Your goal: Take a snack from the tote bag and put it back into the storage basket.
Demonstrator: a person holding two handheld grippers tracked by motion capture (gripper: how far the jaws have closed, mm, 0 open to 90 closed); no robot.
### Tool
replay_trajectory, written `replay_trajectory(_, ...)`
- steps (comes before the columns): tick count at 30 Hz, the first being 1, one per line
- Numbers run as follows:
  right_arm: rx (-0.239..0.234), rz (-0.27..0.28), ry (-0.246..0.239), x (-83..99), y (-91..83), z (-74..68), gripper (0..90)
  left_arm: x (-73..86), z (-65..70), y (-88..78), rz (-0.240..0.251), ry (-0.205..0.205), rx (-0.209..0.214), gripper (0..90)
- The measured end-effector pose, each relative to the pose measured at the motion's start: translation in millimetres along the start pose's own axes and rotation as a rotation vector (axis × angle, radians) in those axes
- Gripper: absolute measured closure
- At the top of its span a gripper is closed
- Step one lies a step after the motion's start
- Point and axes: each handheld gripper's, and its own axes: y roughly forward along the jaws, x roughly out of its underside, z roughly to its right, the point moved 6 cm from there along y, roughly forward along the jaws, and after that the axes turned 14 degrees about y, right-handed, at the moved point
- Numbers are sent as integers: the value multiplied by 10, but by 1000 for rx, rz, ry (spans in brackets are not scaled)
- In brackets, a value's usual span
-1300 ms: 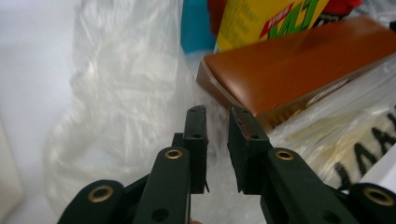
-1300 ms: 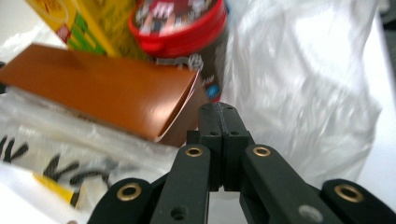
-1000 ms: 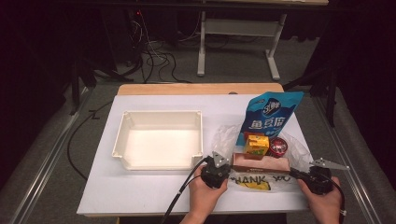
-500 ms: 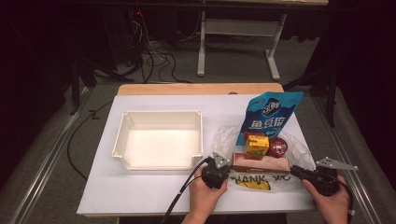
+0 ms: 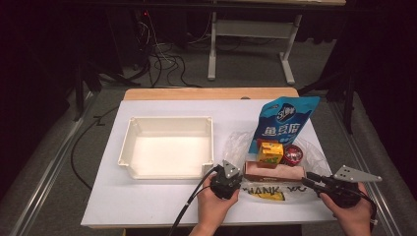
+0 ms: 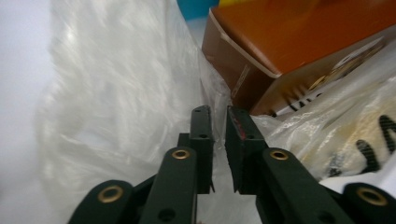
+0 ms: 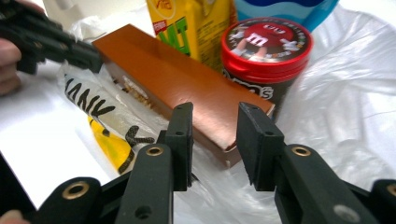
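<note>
At the table's near edge, the left gripper has its jaws a narrow gap apart, just opening, with thin film of the clear plastic bag between them. The right gripper, jaws parted and empty, has just been opening before the brown box. Behind stand a yellow carton, red-lidded tub and blue pouch.

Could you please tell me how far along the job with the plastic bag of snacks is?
Early. Done: the plastic bag lies spread open. In hand: both grippers, left and right, sit at its edges, jaws just opening, nothing gripped. Left: brown box, juice carton, red tin remain; tray empty.
</note>
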Motion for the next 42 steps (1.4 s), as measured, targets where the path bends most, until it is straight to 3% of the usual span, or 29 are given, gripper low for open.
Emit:
replay_trajectory(3,-14,1,0,18,-8,-17,736,-146,-33,-176,55,50,-21,747)
replay_trajectory(5,-20,2,-3,27,-10,-21,737,-236,-58,-221,60,78,-10,728)
replay_trajectory(7,-37,-7,-3,47,1,-30,754,-323,-52,-205,65,100,48,675)
replay_trajectory(9,-60,-30,-1,83,13,-57,793,-388,-38,-156,54,155,68,632)
replay_trajectory(12,-87,-60,-14,126,27,-86,835,-437,-50,-68,49,201,115,584)
replay_trajectory(15,-99,-66,-4,136,37,-90,835,-446,-115,-7,38,200,165,522)
replay_trajectory(19,-114,-70,-1,145,44,-94,833,-472,-98,26,25,257,245,418)
replay_trajectory(21,-119,-76,1,154,50,-97,832,-497,-88,37,16,287,256,373)
replay_trajectory(24,-126,-79,-3,159,50,-104,832,-541,-96,57,-7,370,223,344)
replay_trajectory(27,-134,-76,-4,161,46,-104,832,-571,-121,97,-61,402,237,313)
replay_trajectory(31,-142,-79,-7,166,51,-106,831,-590,-120,159,-78,451,236,315)
replay_trajectory(35,-147,-84,-10,173,54,-115,831,-616,-122,224,-84,435,260,311)
replay_trajectory(39,-153,-83,-9,175,55,-121,826,-593,-85,297,-124,450,301,296)
replay_trajectory(42,-157,-86,-12,178,56,-125,827,-579,-72,331,-126,443,319,285)
